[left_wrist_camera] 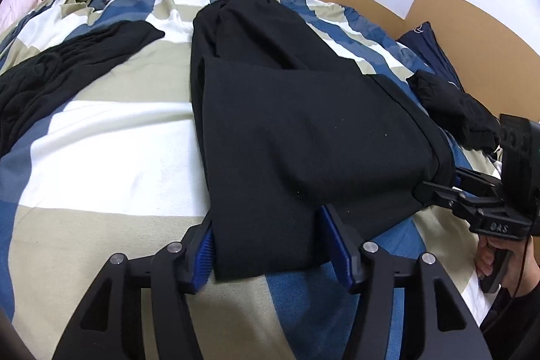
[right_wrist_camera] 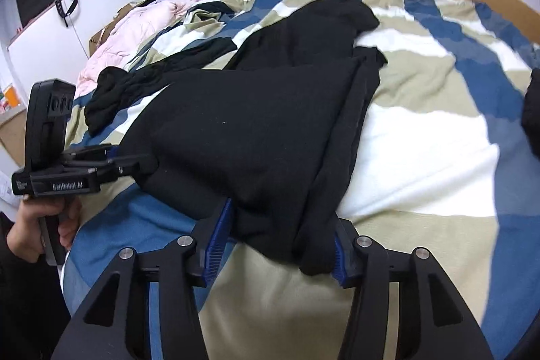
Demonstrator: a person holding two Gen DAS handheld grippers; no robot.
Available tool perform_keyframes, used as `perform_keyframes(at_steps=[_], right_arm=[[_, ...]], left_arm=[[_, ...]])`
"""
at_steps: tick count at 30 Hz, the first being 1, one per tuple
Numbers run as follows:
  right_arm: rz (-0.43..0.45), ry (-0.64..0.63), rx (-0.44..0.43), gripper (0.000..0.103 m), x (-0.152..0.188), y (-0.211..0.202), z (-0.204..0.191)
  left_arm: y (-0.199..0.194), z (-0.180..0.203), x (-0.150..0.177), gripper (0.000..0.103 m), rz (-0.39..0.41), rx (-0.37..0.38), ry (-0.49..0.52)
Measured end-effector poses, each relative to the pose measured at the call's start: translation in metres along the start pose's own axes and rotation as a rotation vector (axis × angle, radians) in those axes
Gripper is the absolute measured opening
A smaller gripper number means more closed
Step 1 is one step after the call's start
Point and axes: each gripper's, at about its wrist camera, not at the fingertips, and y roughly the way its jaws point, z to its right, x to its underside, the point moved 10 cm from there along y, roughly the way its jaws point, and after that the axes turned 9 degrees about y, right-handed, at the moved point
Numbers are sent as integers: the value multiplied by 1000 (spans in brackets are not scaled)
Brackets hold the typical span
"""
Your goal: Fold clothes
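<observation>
A large black fabric garment, partly folded, lies in the middle of both frames on a bed cover with blue, beige and white patches. At the bottom centre of the left view, the left gripper has its blue pads apart around the garment's near edge. In the right view, the right gripper also stands apart, with the bunched near corner between its pads.

From my left claw I see black trousers folded over on the striped bed cover, their near edge lying between my parted blue pads. At the right, my right claw meets the fabric's corner.
</observation>
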Motion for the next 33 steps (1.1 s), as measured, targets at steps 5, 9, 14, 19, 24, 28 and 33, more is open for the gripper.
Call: perform_keyframes(at_steps=[5,9,14,19,24,28,33], right_arm=[[-16,22,-3,20,-4,4,0],[-18,-46,-15,17,3,-23,-25],[-59,-71,10,17,24,-43,-21],[-102,-32,0,41,27,-39,-1],[41,47,-96,60,-8,-72,-1],[-22,86,-148,60,-5,-40,-6],[-72,65,-105,45,9,0,-3]], left_arm=[[-10,-3,0,25,25,66,-51],[-39,2,7,18,39,15,-9],[-62,12,27,14,20,22,29],[-63,-5,24,26,43,-12,-15],[-62,-6,12,69,89,-21,-8],[-28,0,13,69,30,23,-32],[-18,0,14,38,29,64,-53]])
